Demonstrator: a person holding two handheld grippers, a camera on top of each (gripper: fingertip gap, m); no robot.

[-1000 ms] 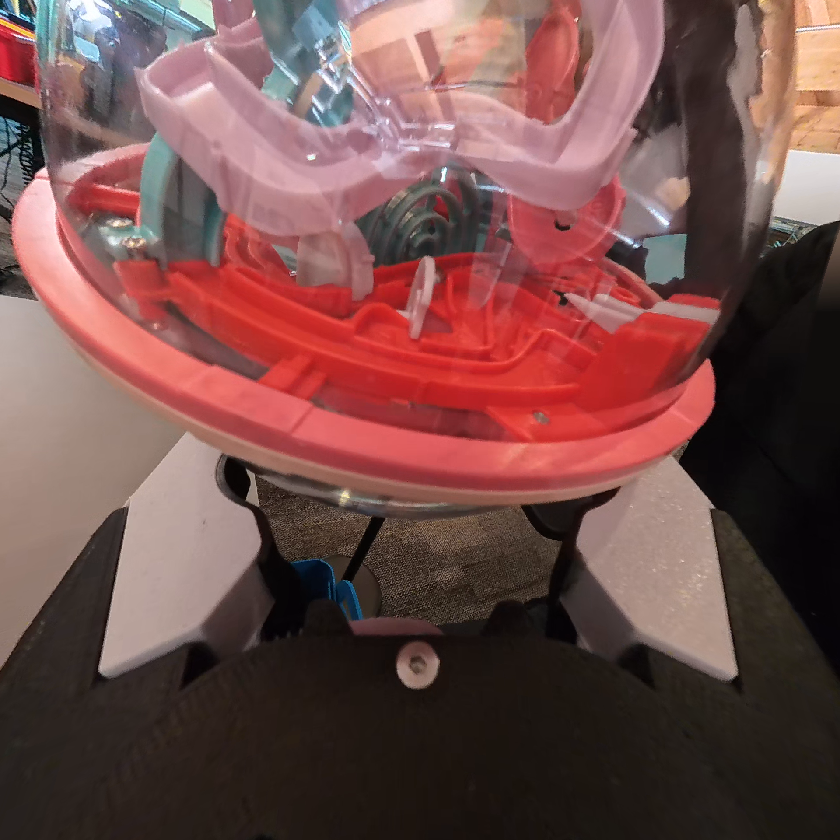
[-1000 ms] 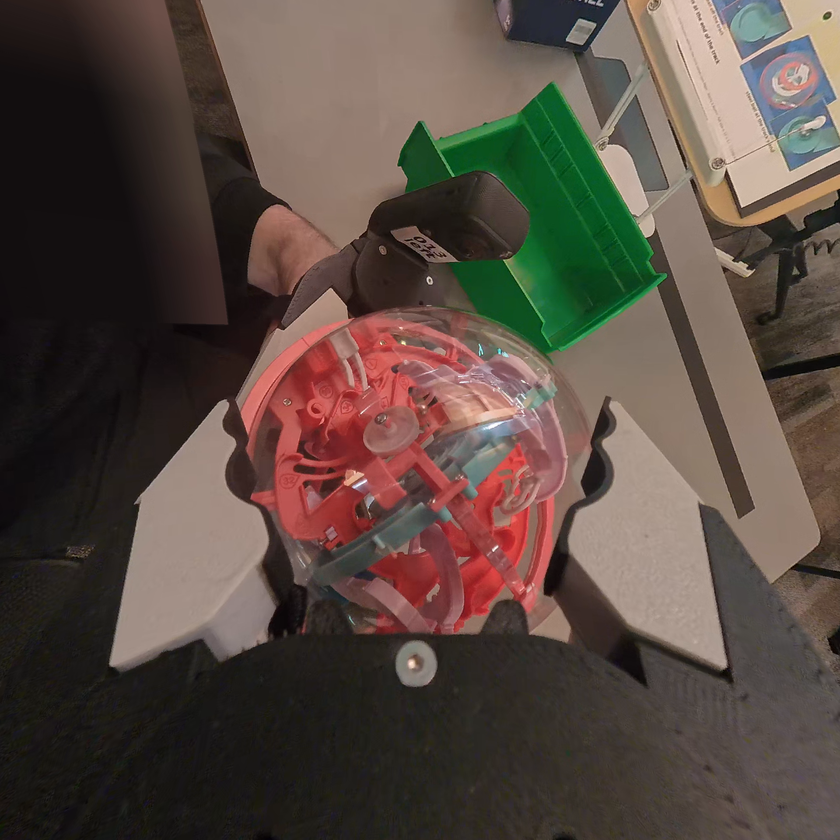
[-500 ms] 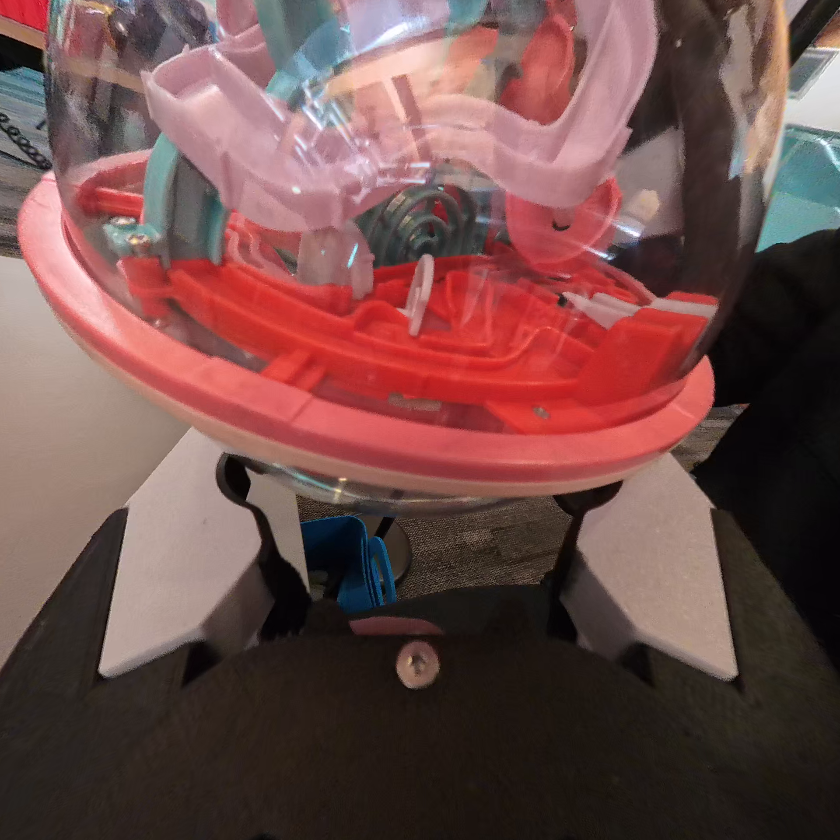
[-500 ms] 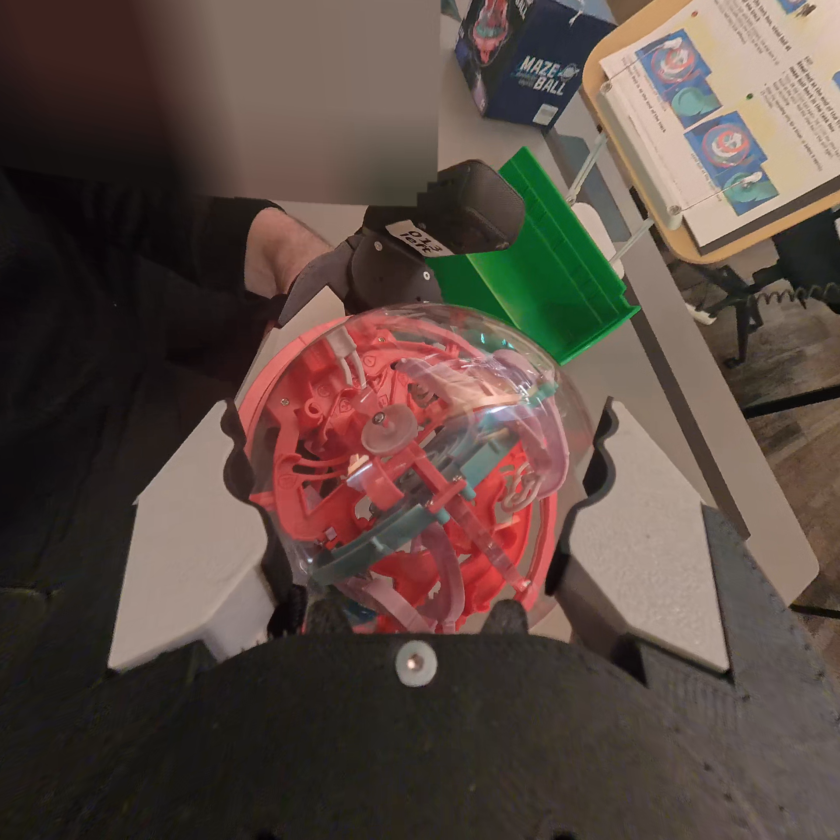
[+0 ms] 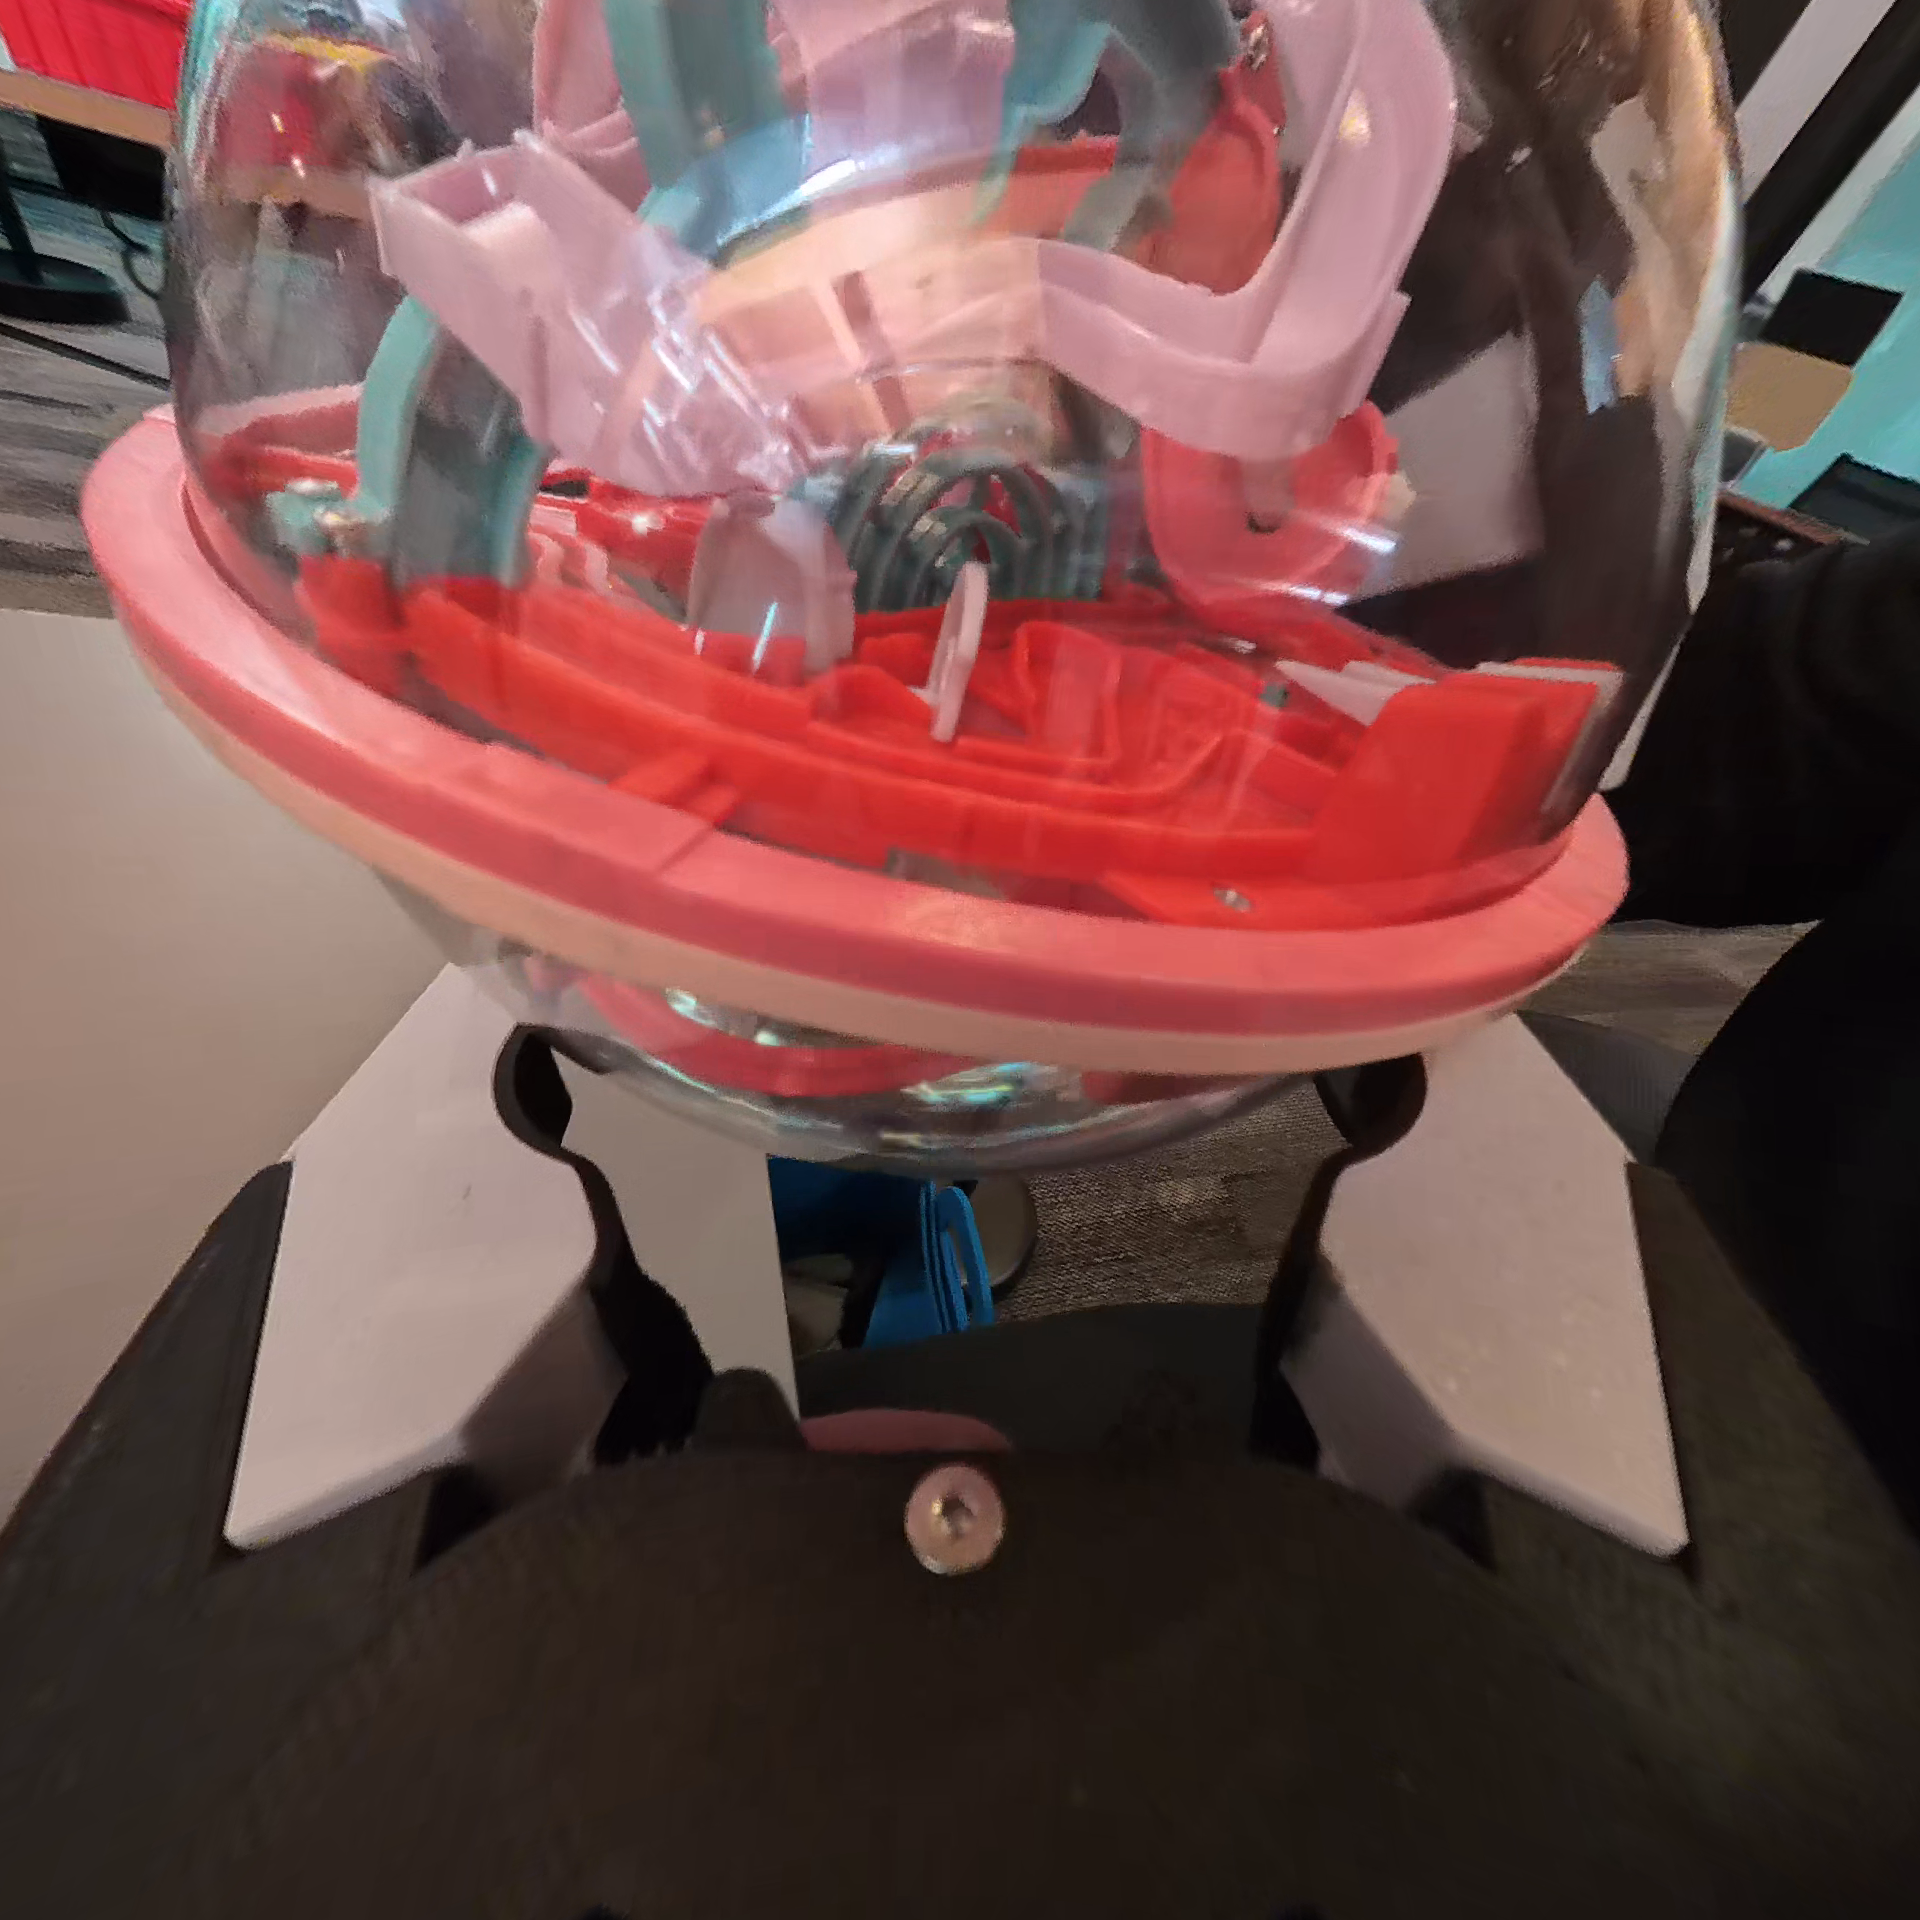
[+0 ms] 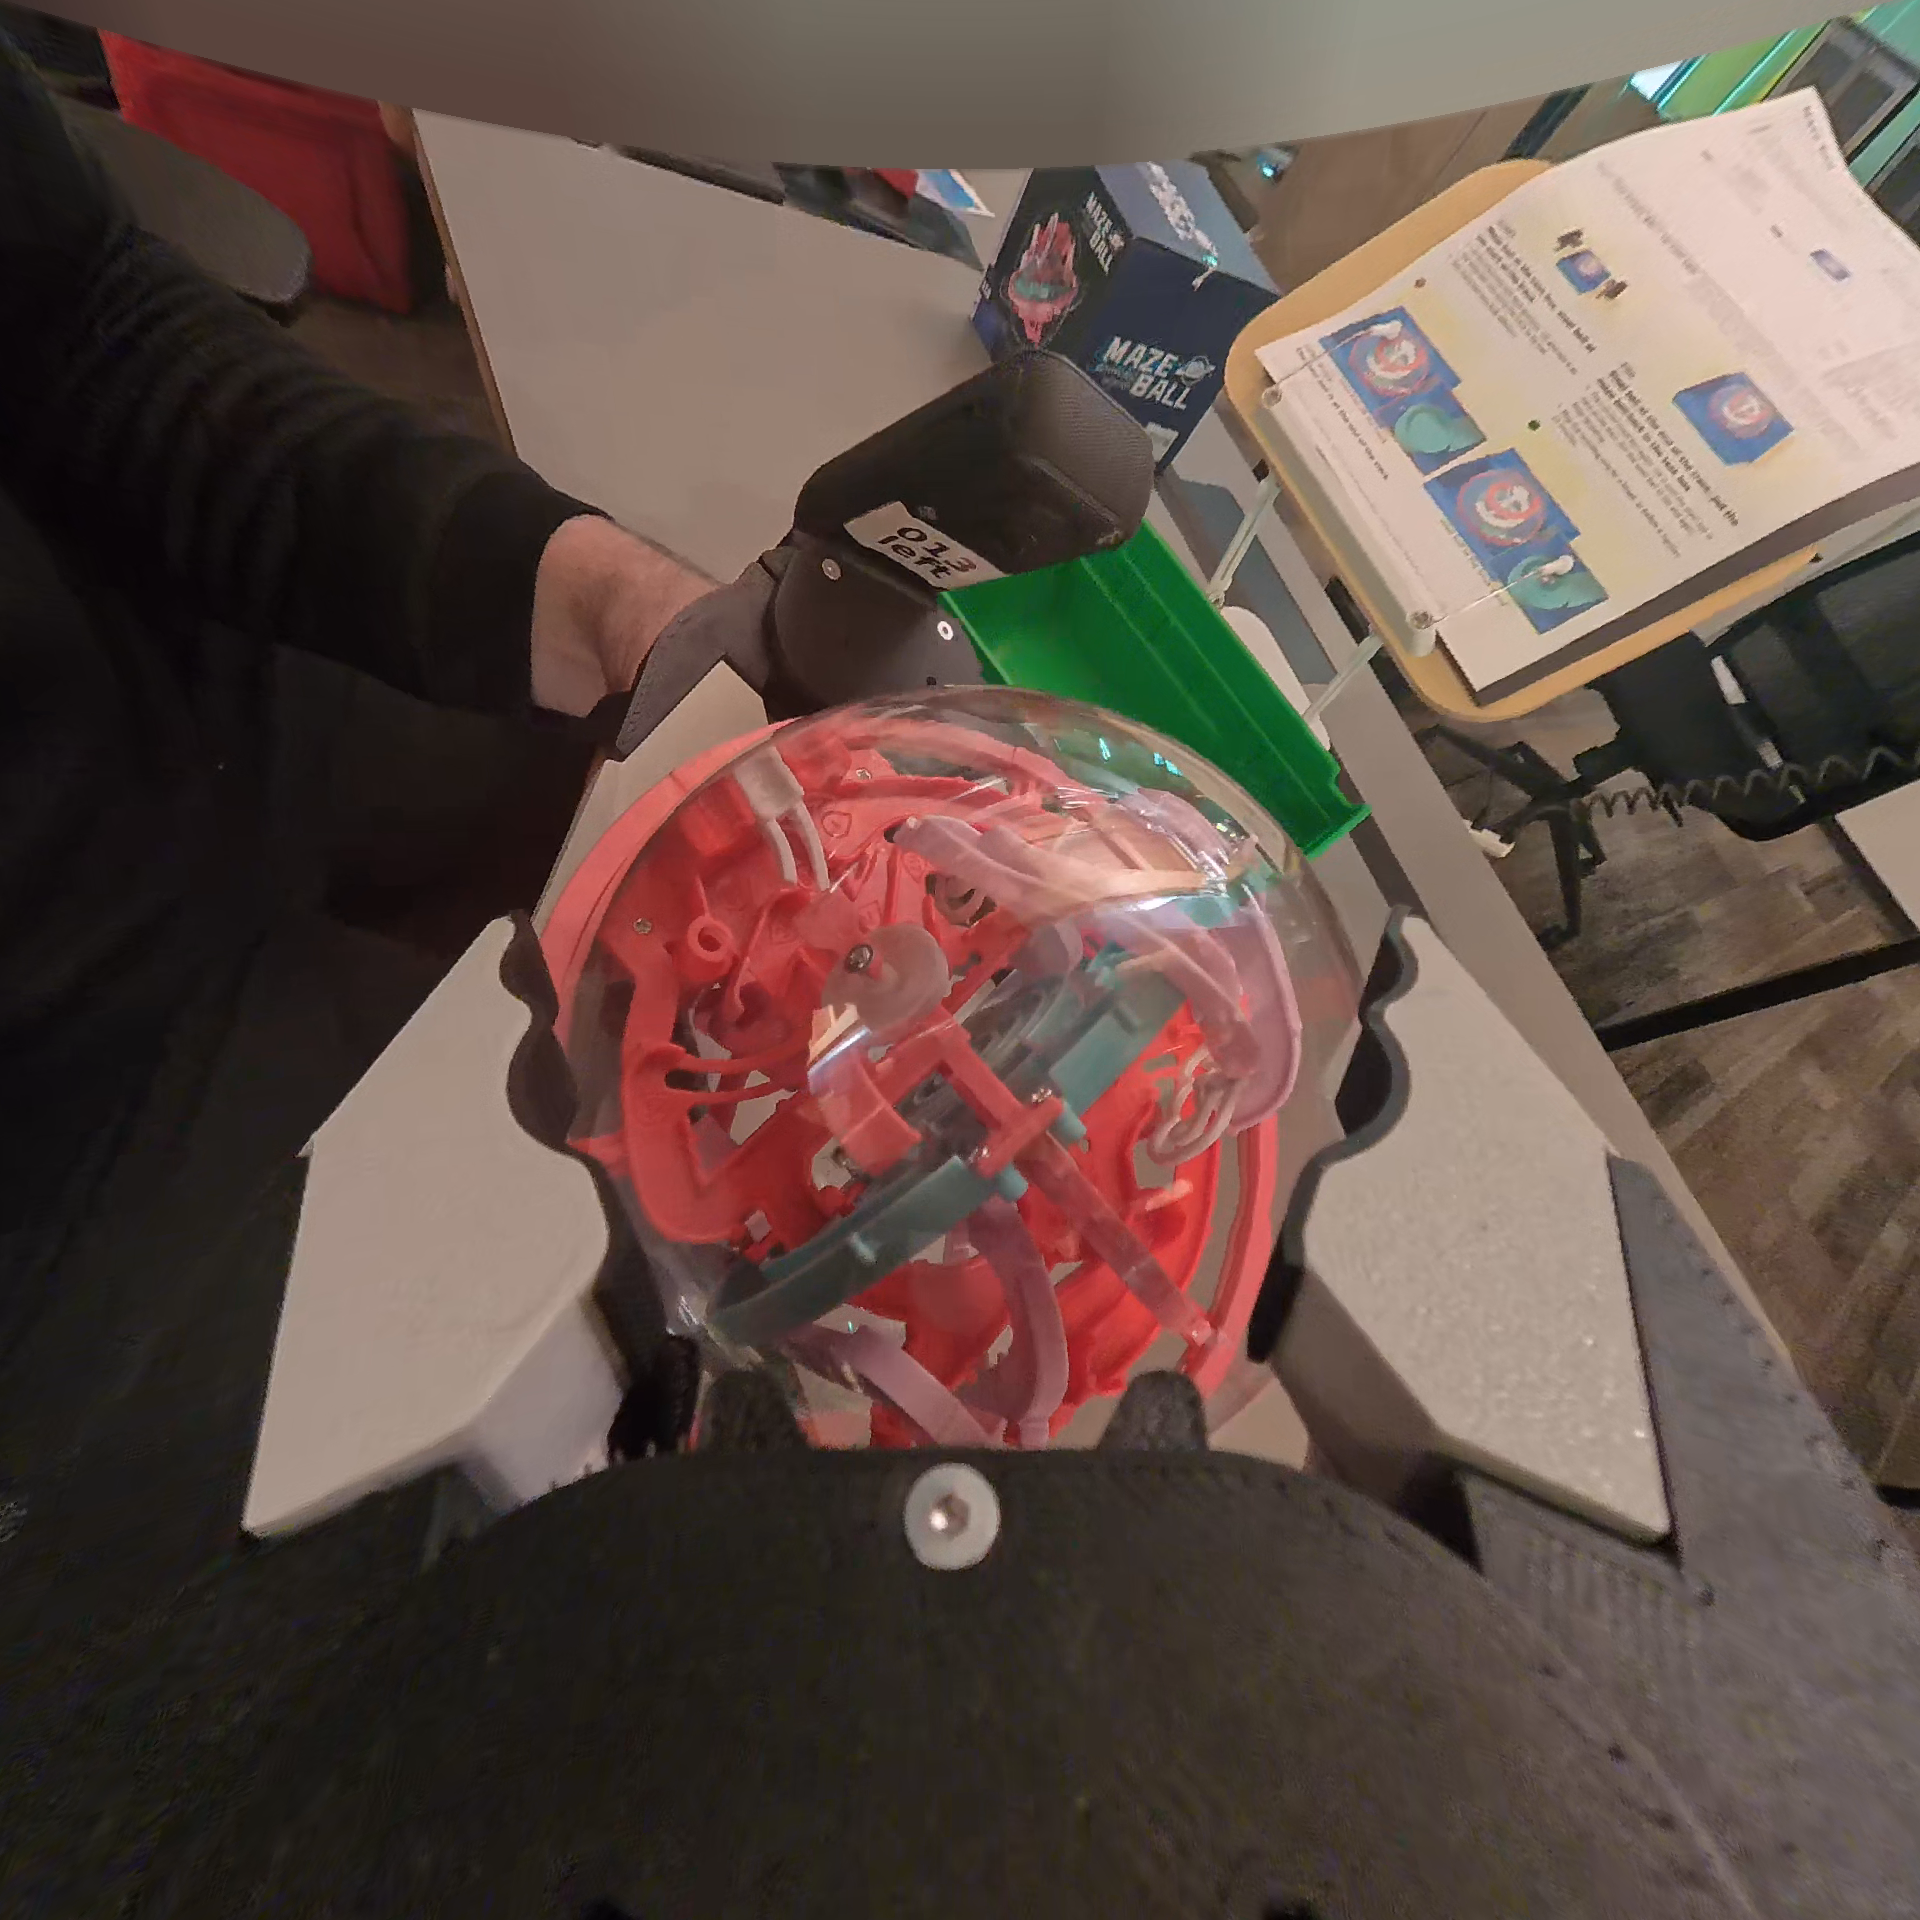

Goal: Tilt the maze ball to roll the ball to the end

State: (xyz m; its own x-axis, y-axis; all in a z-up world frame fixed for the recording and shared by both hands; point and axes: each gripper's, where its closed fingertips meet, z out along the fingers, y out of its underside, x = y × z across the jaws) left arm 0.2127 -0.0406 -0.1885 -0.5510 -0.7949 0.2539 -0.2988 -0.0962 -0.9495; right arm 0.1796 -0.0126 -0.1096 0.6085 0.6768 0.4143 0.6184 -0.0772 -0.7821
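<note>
I see the maze ball [image 6: 935,1060] as a clear shell with a coral-pink rim [image 5: 831,914], red tracks [image 5: 1039,769], pale lilac tracks [image 5: 582,312] and teal rails [image 6: 873,1226]. Both grippers have white fingers [image 6: 416,1247] with black pads on black bodies; the left one [image 6: 935,582] carries a white label. The bin [image 6: 1174,665] is bright green, the box [image 6: 1101,312] dark blue. The table [image 6: 675,343] is light grey. The sleeve [image 6: 260,499] is black. The floor [image 6: 1766,1101] is mottled grey-brown.
</note>
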